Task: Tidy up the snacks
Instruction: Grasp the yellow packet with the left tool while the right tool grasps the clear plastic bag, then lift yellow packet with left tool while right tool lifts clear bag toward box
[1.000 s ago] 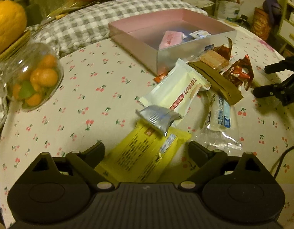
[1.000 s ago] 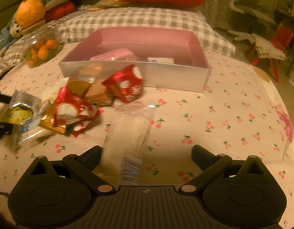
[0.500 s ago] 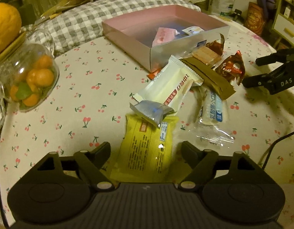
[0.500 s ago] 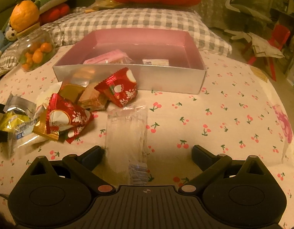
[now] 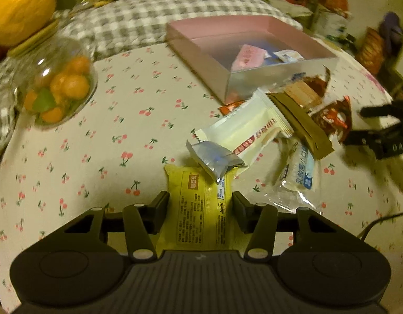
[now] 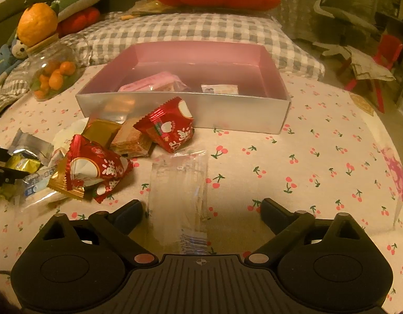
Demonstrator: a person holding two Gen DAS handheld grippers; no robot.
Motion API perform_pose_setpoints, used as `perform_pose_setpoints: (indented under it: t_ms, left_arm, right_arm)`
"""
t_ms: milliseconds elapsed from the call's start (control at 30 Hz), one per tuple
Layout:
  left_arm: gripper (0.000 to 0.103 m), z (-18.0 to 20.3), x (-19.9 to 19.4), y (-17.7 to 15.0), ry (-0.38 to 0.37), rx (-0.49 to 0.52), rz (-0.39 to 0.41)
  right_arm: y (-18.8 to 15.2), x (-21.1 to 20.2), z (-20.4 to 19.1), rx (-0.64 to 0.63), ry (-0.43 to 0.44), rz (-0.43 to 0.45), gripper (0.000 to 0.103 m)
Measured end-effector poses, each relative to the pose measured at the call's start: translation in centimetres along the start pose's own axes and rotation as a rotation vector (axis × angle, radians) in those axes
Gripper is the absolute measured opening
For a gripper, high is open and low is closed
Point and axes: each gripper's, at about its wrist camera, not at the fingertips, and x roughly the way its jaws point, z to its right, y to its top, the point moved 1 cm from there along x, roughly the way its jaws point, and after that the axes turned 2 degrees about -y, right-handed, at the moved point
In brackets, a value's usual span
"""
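Observation:
A pink box with a silver front wall holds a pink packet and a small white packet. Loose snacks lie in front of it. My left gripper has narrowed onto the yellow packet, its fingers touching both edges. A silver packet and a white packet lie just beyond. My right gripper is open around a clear packet on the cloth. Red packets lie to its left.
A glass jar of small oranges stands at the left, with a checked pillow behind the box. The cherry-print cloth covers the table. The right gripper shows at the right edge of the left wrist view.
My left gripper's fingers have closed in from wide apart onto the yellow packet. My right gripper has moved slightly forward over the clear packet, still open.

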Motion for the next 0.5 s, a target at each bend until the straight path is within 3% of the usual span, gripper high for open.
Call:
perform_pose_setpoints:
  t_ms: [267, 500]
  left_arm:
    - [0.047, -0.1, -0.2, 0.2, 0.058, -0.116, -0.031]
    - [0.047, -0.1, -0.5, 0.1, 0.107, -0.171, -0.054]
  right_arm:
    - [0.0, -0.6, -0.7, -0.036, 0.036, 0.008, 0.074]
    - [0.2, -1.1, -1.5, -0.061, 0.066, 0.009, 0.043]
